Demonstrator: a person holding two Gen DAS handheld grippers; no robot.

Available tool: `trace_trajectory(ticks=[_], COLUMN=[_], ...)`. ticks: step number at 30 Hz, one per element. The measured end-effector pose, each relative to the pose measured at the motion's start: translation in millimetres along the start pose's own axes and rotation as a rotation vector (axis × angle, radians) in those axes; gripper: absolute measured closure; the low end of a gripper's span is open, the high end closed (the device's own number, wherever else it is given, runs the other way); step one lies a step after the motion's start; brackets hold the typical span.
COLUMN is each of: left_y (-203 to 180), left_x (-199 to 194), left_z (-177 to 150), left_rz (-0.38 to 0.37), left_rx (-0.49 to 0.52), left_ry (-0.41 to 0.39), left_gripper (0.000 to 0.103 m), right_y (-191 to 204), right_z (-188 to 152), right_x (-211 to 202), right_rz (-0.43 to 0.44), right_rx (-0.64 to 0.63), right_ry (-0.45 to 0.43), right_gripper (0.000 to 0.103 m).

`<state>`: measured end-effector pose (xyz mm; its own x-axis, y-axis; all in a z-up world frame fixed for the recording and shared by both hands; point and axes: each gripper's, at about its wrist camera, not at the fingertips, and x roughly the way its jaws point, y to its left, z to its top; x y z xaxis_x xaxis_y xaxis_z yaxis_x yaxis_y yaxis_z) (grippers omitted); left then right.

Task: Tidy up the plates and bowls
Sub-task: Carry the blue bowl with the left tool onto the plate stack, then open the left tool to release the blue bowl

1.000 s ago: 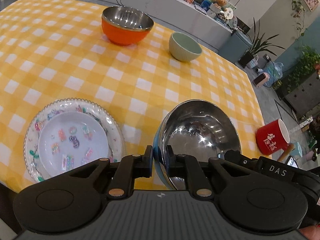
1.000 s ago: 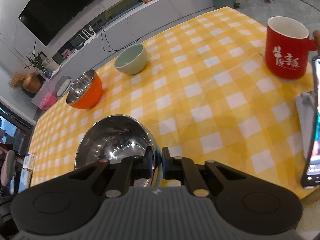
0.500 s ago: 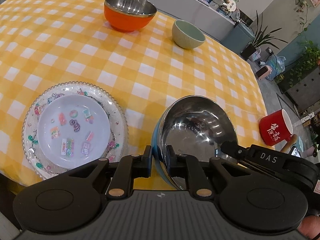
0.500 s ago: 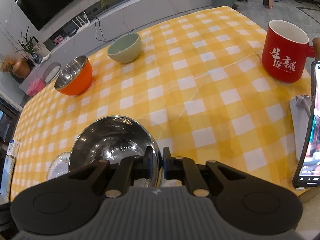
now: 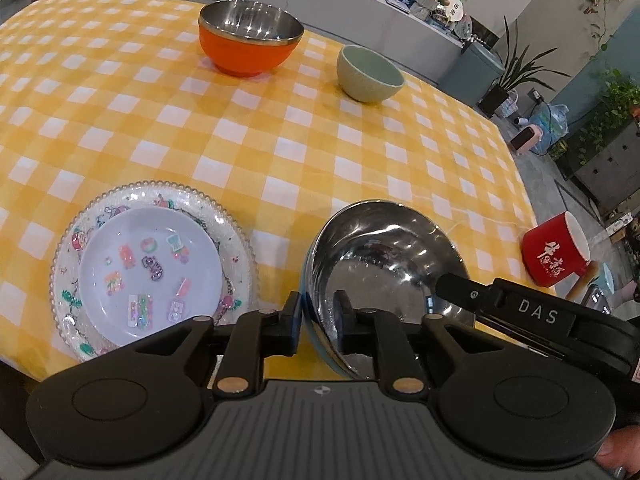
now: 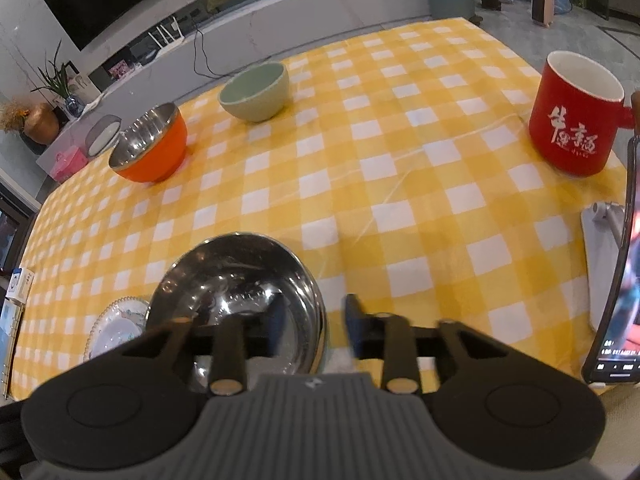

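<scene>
both grippers are opening astride the steel bowl's (image 5: 384, 276) rim near the desk's (image 5: 240, 152) front edge: left gripper (image 5: 318, 320), right gripper (image 6: 316, 320), pads clear.

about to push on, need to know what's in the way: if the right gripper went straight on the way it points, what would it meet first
Probably the steel bowl: its near rim stands between the opening jaws of the right gripper, and the pads look clear of it. Past the rim lies only bare tablecloth; depth is hard to judge.

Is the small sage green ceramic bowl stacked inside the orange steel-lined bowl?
No, the small sage green ceramic bowl sits apart from the orange steel-lined bowl on the yellow checked tablecloth.
</scene>
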<state>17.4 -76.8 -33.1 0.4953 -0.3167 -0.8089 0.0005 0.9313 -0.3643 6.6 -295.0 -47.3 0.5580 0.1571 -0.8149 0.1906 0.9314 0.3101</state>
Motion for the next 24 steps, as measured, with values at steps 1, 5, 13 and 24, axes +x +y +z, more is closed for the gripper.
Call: trace_trajectory(ticks=[1,5,13,24], left_y=[0,-5,-4,16], left_x=[-1,-9,-20,-28], left_z=[0,1,14,47], left_rz=[-0.002,-0.017,-0.043,0.017], left_rx=[0.003,0.035,0.073,0.074], left_ry=[-0.007,-0.065,-0.134,-0.22], left_gripper=[0.077,0.066,0.055,0.048], right_y=[0,2,-1,19], right_z=[0,1,4,9], right_x=[-1,-4,-20,-30], right_rz=[0.001,0.007,0.046,-0.013], right_rx=[-0.002,-0.011,0.025,-0.034], right_ry=[-0.006,-0.026,-0.16,-0.338], right_gripper=[0.062,0.051,0.023,0.004])
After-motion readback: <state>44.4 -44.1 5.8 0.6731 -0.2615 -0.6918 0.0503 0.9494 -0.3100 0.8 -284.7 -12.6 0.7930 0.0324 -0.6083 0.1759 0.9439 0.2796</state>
